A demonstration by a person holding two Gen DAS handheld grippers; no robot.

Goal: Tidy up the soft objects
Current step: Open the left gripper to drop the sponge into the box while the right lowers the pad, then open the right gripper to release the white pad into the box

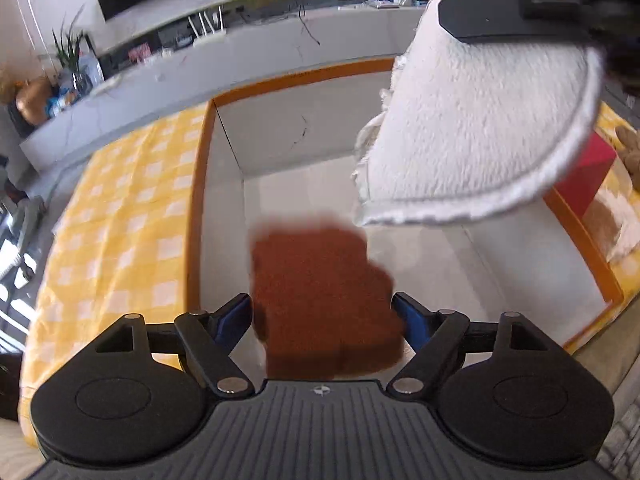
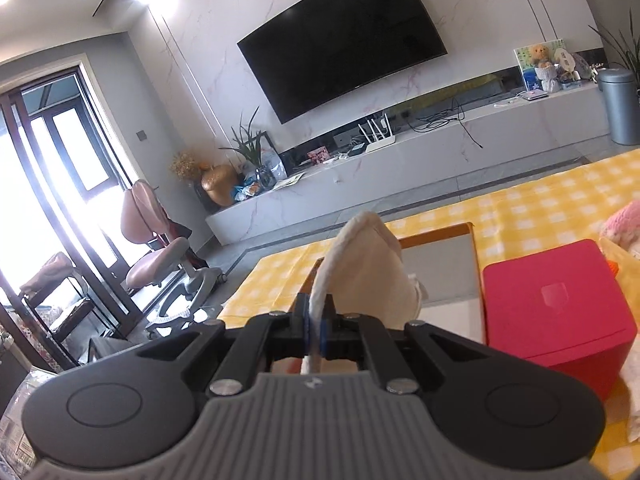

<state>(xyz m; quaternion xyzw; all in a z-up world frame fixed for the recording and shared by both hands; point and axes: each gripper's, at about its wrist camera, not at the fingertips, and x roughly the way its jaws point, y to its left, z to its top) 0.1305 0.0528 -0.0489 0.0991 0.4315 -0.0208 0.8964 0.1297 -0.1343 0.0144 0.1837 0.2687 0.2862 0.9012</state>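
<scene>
My left gripper (image 1: 322, 316) hangs over an open box (image 1: 198, 184) with an orange rim and pale inside. A brown fuzzy soft piece (image 1: 320, 292), blurred, lies between its wide-spread blue fingers (image 1: 230, 318) above the box floor; the pads do not seem to press on it. My right gripper (image 2: 316, 320) is shut on the edge of a white fluffy slipper-like item (image 2: 368, 264). That white item (image 1: 472, 132) hangs over the box's far right part, with one black right finger (image 1: 508, 12) across its top.
The box stands on a yellow checked cloth (image 1: 120, 208). A red box (image 2: 552, 304) sits just right of it, with a pink plush (image 2: 624, 220) and a brown plush toy (image 1: 630, 152) beyond. A long TV cabinet (image 2: 440, 152) runs behind.
</scene>
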